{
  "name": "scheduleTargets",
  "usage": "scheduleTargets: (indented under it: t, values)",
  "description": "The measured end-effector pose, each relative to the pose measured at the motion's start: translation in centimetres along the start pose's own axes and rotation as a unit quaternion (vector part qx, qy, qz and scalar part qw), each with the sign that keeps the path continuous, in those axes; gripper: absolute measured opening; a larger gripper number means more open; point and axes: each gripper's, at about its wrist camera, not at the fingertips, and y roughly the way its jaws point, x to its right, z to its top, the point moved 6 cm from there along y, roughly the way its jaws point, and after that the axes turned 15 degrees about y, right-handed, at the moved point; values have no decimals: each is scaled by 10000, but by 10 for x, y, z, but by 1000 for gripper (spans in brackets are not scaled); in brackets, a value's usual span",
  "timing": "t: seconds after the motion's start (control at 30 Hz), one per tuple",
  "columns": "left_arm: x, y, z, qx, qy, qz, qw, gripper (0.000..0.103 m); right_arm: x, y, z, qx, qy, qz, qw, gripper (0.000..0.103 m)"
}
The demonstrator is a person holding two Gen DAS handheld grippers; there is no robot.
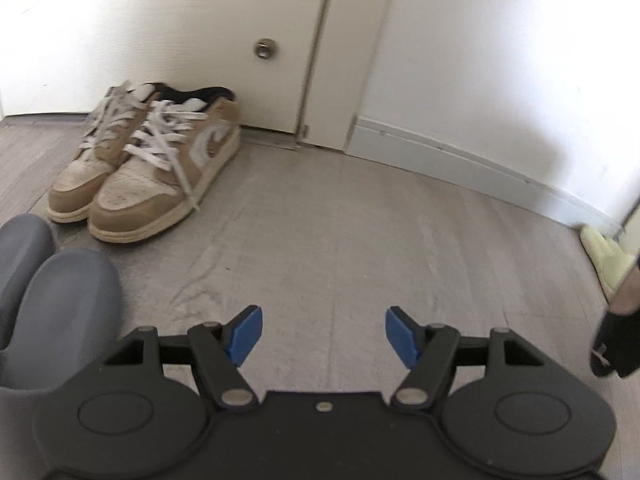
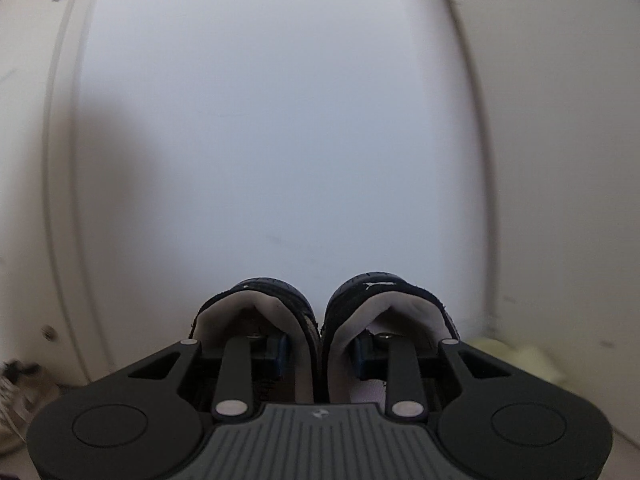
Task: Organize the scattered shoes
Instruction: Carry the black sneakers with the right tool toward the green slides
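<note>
A pair of tan and cream sneakers (image 1: 156,160) with white laces stands side by side on the floor against the white door. A pair of grey clogs (image 1: 60,300) lies at the left, next to my left gripper (image 1: 324,334), which is open and empty above bare floor. My right gripper (image 2: 320,354) is shut on a pair of dark shoes (image 2: 324,320) with pale lining, one finger inside each shoe, pinching their inner walls together and holding them up in front of a white door. A yellow slipper (image 1: 604,258) lies at the right by the baseboard.
White door (image 1: 180,20) with a metal knob (image 1: 266,48), door frame and white baseboard (image 1: 460,156) bound the grey floor (image 1: 340,220). A dark gloved hand (image 1: 618,344) shows at the right edge. The tan sneakers show at the right wrist view's lower left edge (image 2: 16,404).
</note>
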Motion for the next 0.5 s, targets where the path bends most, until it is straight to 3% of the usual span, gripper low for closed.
scheduleTargets:
  t: [0.23,0.5]
  values:
    - [21,10,-6,-140,167,-177,9996,69,74,-55,22,-122,-140,-757,9970,32]
    - [39,16,-11,-247,308,-311,9987,69,131,-73,20,-460,-456,-1345,9888,32]
